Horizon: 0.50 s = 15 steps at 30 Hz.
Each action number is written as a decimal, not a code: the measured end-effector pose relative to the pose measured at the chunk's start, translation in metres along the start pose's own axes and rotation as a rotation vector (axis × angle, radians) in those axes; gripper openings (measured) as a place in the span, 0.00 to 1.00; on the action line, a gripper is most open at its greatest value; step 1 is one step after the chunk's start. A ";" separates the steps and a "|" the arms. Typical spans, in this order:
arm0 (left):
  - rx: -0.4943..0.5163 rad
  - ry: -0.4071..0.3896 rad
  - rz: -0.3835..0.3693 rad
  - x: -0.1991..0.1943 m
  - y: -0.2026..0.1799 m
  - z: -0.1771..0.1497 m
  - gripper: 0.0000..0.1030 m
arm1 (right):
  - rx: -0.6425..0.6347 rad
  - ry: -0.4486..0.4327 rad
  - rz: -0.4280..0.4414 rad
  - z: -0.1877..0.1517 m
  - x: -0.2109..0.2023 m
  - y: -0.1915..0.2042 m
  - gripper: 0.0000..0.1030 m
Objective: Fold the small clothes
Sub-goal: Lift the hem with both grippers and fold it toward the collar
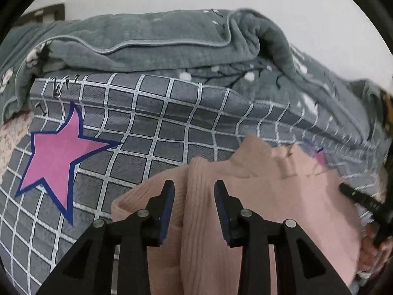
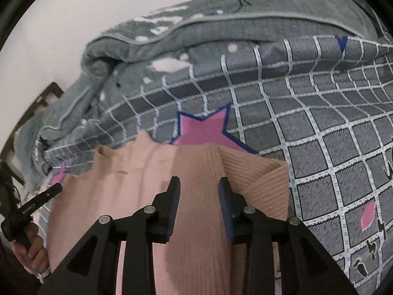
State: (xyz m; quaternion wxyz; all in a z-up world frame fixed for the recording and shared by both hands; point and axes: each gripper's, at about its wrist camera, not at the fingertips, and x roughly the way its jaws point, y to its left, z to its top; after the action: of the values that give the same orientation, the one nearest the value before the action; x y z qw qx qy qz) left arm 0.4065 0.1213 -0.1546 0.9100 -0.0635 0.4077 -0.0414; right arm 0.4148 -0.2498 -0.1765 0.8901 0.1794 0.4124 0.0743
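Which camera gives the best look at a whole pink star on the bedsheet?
The left wrist view. There a pink star lies fully uncovered on the checked bedsheet, every point showing. In the right wrist view the pink star in front of the tool is partly hidden behind the pink sweater, so only its upper points show.

Pink sweater lower part cut off by frame; right edge blurred.

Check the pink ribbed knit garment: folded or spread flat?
Partly folded: the pink ribbed knit garment has both side edges turned over its middle on the grey checked bedsheet. How complete the fold is, cannot tell.
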 end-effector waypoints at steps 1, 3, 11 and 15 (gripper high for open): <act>0.012 -0.003 0.011 0.003 -0.001 -0.002 0.31 | -0.002 0.000 -0.019 -0.001 0.003 -0.001 0.31; 0.020 0.002 0.020 0.009 -0.001 -0.006 0.30 | -0.006 -0.003 -0.041 -0.001 0.006 -0.002 0.31; -0.019 -0.003 -0.023 0.018 0.009 -0.016 0.15 | -0.011 0.004 -0.121 -0.002 0.016 -0.002 0.12; -0.071 -0.005 -0.049 0.019 0.019 -0.016 0.14 | -0.008 -0.013 -0.137 -0.004 0.015 -0.003 0.09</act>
State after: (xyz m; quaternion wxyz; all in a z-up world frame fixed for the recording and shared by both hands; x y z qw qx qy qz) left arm 0.4076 0.1367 -0.1815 0.9068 -0.1060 0.4050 -0.0490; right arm 0.4217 -0.2477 -0.1908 0.8964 0.1474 0.4178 0.0136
